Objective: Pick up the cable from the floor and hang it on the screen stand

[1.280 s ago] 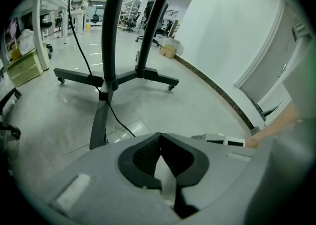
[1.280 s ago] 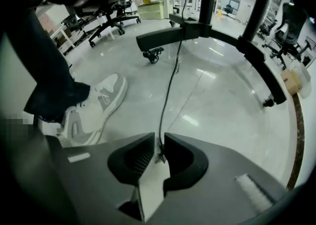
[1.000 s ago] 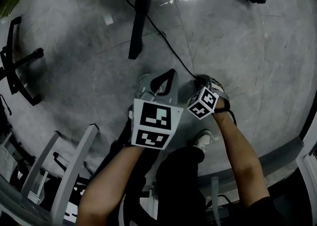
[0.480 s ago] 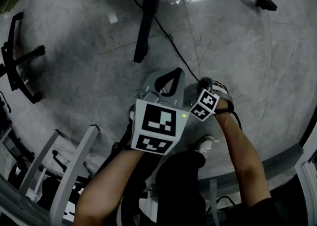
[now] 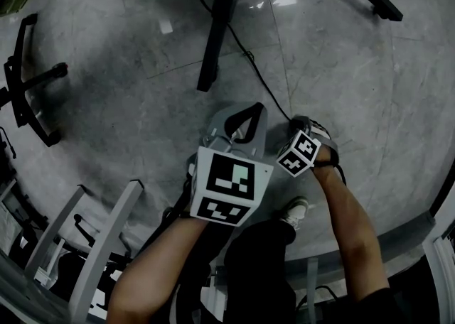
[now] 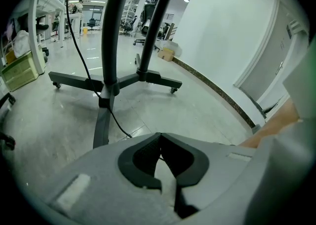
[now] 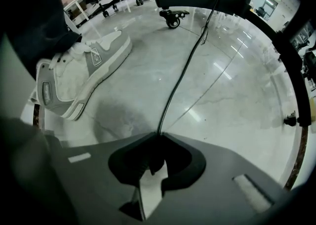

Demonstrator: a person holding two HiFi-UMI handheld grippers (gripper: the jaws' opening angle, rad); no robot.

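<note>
Right gripper (image 7: 159, 135) just closing, pinching thin black cable (image 7: 185, 66), long gently curved strand

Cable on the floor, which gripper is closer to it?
Right. The right gripper has just been closing its jaws on the cable; the left gripper, shut, hangs apart beside it.

left hand-held gripper (image 6: 159, 135): jaws fully together, nothing between them; it points forward and down at a slant. its marker cube (image 5: 229, 184) faces the head camera. left forearm (image 5: 153, 266) bare, reaching in from the lower left.

right hand-held gripper (image 7: 160, 134): points straight down at the floor; its jaws have just been closing and their tips now meet on the black cable (image 7: 185, 66). right forearm (image 5: 348, 216) bare, extended just beside the left.
</note>
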